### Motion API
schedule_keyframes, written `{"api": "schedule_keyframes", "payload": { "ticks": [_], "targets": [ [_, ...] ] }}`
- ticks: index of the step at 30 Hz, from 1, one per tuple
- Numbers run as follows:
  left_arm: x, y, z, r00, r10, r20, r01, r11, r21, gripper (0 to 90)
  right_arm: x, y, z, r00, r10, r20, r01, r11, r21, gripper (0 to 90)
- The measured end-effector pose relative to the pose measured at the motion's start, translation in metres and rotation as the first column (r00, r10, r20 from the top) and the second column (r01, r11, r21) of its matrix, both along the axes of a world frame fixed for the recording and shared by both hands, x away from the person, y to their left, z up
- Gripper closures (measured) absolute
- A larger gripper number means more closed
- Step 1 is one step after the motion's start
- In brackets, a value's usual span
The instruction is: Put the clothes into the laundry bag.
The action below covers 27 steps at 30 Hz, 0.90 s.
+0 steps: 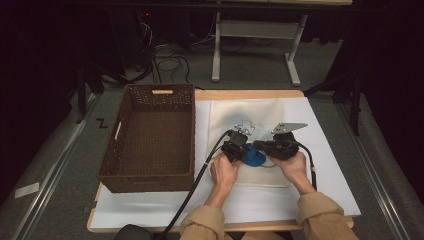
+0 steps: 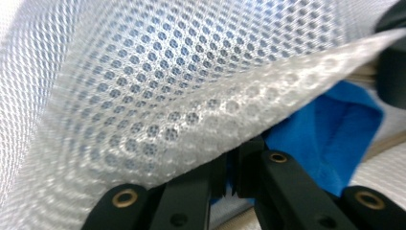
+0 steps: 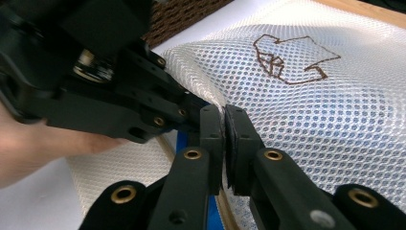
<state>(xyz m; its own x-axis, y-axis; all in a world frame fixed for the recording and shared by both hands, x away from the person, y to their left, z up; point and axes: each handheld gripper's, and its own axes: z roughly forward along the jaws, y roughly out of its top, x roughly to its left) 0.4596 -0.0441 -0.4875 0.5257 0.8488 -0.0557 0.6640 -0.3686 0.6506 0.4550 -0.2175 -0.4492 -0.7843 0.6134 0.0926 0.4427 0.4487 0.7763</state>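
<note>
A white mesh bag [image 1: 260,112] lies flat on the table, and a blue cloth [image 1: 255,156] sits at its near opening. My left gripper [image 1: 235,150] and right gripper [image 1: 267,147] meet at that opening, tips close together. In the left gripper view the left gripper [image 2: 233,184] is shut on the edge of the mesh bag's [image 2: 143,86] upper layer, with the blue cloth [image 2: 335,134] underneath. In the right gripper view the right gripper [image 3: 223,143] is shut on the same mesh [image 3: 311,110] edge, right beside the left gripper [image 3: 119,96]. A strip of blue cloth [image 3: 182,141] shows below.
A brown woven basket [image 1: 120,125] stands empty on the table's left side. A white sheet [image 1: 250,205] covers the tabletop. The bag carries a brown stitched emblem [image 3: 287,57]. A table frame and cables stand on the floor beyond.
</note>
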Motion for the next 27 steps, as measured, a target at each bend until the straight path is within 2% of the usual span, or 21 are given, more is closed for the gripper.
{"api": "schedule_keyframes", "payload": {
  "ticks": [2, 5, 8, 11, 15, 20, 23, 25, 27],
  "targets": [
    [-0.001, -0.001, -0.001, 0.9998, -0.017, -0.01, 0.017, 0.9998, 0.008, 81.8, 0.0, 0.001, -0.001, 1.0, -0.001, -0.009, 0.0, 1.0, -0.006, 87.7],
    [-0.006, 0.0, 0.003, 0.9986, -0.049, -0.022, 0.049, 0.9982, 0.034, 70.0, 0.001, 0.0, -0.001, 1.0, -0.002, -0.006, 0.002, 1.0, -0.003, 87.7],
    [-0.013, 0.004, 0.01, 0.9977, -0.066, -0.016, 0.067, 0.9974, 0.027, 58.8, 0.0, -0.001, -0.001, 1.0, -0.007, -0.006, 0.007, 1.0, -0.003, 87.7],
    [-0.02, 0.01, 0.016, 0.9965, -0.081, -0.021, 0.081, 0.9967, 0.006, 51.9, 0.0, 0.0, -0.001, 1.0, -0.007, -0.006, 0.007, 1.0, -0.005, 87.7],
    [-0.032, 0.01, 0.016, 0.9936, -0.112, -0.012, 0.113, 0.9927, 0.043, 47.3, 0.001, -0.001, -0.001, 0.9998, -0.013, -0.014, 0.013, 1.0, -0.003, 87.7],
    [-0.041, -0.001, 0.008, 0.9853, -0.169, -0.019, 0.17, 0.9827, 0.072, 49.0, 0.001, -0.001, -0.002, 0.9998, -0.014, -0.016, 0.014, 1.0, -0.006, 87.6],
    [-0.037, -0.007, 0.0, 0.9836, -0.175, -0.044, 0.177, 0.983, 0.049, 53.5, 0.001, -0.001, -0.002, 0.9998, -0.009, -0.018, 0.009, 1.0, -0.009, 87.6],
    [-0.033, -0.01, -0.004, 0.9834, -0.173, -0.054, 0.176, 0.9833, 0.047, 58.7, 0.001, -0.002, -0.002, 0.9996, -0.018, -0.023, 0.018, 1.0, -0.004, 87.6],
    [-0.029, -0.011, -0.009, 0.9818, -0.185, -0.043, 0.188, 0.9799, 0.068, 69.0, 0.003, -0.003, -0.003, 0.9998, -0.014, -0.018, 0.014, 1.0, -0.002, 87.7]
  ]
}}
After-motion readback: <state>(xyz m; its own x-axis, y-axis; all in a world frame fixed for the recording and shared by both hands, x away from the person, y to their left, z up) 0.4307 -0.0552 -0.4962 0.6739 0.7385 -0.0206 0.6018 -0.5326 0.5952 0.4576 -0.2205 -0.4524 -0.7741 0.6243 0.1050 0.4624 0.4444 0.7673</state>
